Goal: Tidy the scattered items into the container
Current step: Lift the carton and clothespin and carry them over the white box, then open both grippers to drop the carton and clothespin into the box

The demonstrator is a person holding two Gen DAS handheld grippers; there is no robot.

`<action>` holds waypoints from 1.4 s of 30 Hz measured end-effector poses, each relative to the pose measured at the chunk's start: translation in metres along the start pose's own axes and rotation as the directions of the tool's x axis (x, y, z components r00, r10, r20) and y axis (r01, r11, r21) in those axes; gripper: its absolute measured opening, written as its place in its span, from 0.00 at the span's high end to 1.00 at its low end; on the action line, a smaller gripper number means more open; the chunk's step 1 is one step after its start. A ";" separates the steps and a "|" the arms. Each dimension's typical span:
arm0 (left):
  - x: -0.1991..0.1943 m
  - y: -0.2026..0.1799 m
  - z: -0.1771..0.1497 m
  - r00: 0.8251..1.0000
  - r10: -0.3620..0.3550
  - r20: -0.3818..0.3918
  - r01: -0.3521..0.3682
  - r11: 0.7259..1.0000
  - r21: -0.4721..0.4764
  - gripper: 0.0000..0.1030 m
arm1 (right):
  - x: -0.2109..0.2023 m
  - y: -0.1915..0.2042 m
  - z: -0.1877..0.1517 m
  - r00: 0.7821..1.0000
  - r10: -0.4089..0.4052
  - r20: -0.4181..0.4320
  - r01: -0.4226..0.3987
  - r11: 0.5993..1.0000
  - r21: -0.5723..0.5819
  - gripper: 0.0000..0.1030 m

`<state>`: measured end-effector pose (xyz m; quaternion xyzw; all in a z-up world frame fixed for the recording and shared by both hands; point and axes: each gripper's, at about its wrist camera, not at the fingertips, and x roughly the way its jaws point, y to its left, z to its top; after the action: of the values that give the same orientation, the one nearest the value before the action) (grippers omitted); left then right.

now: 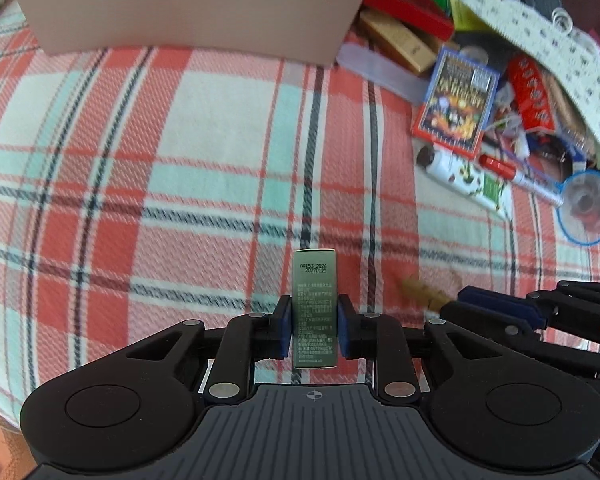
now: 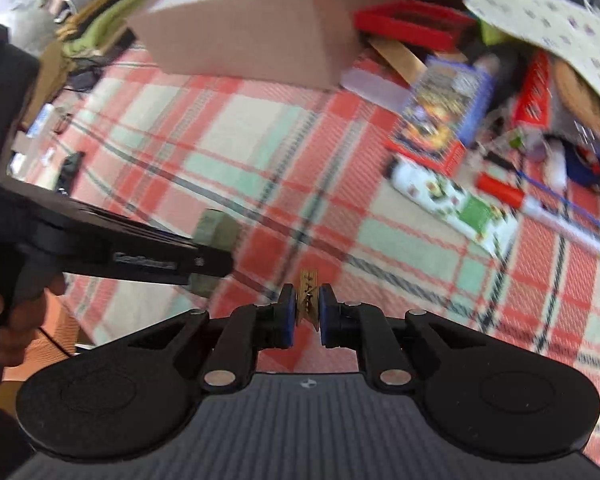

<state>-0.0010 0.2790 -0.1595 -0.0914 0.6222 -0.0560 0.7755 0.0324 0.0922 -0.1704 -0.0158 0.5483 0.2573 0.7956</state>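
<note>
Currently, left gripper (image 1: pixel 314 326): jaws closed on a green box (image 1: pixel 315 304), small and printed, held upright above the plaid cloth (image 1: pixel 180 168). Right gripper (image 2: pixel 308 312): jaws closed on a small gold item (image 2: pixel 309 294), thin, edge-on, kind not readable through blur. Both loads are lifted clear of the cloth and near each other; the left wrist view shows the right gripper low at its right edge with the gold item at its tip. Container: a cardboard box (image 1: pixel 188 4), standing at the far side of the cloth, ahead of both grippers and well apart from them; its inside is hidden in both views, so what it already holds cannot be told. Items on the cloth to the right: a white tube (image 1: pixel 466 174), a red-capped marker (image 1: pixel 516 172), a picture booklet (image 1: pixel 458 100), a blue net (image 1: pixel 588 208), a gold bar-shaped pack (image 1: pixel 400 42), a red frame (image 1: pixel 408 2), a patterned white sheet (image 1: pixel 540 44), and smaller bits tangled behind. Progress, as judged: two items in transit, neither yet over the box; a sizeable pile lies outside it, so much of the tidying remains.
</note>
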 end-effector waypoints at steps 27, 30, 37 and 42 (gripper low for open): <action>-0.066 0.023 0.155 0.949 -0.039 0.313 0.037 0.999 0.012 0.80 | -0.055 0.054 0.156 0.946 0.072 0.317 -0.022 0.987 -0.156 0.87; -0.067 0.029 0.179 0.946 -0.032 0.323 0.029 0.999 0.015 0.80 | -0.046 0.057 0.176 0.944 0.056 0.324 -0.001 0.986 -0.167 0.87; -0.044 0.046 0.227 0.958 -0.025 0.287 0.020 1.000 0.020 0.80 | -0.007 0.056 0.214 0.956 0.006 0.292 0.047 0.984 -0.172 0.87; -0.024 0.051 0.248 0.968 -0.036 0.249 0.028 0.999 0.036 0.80 | 0.020 0.053 0.226 0.969 -0.029 0.247 0.070 0.985 -0.160 0.87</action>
<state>0.2342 0.3517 -0.0959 -0.0950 0.5172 -0.0665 0.8480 0.2106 0.2151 -0.0844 -0.0645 0.4222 0.2826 0.8589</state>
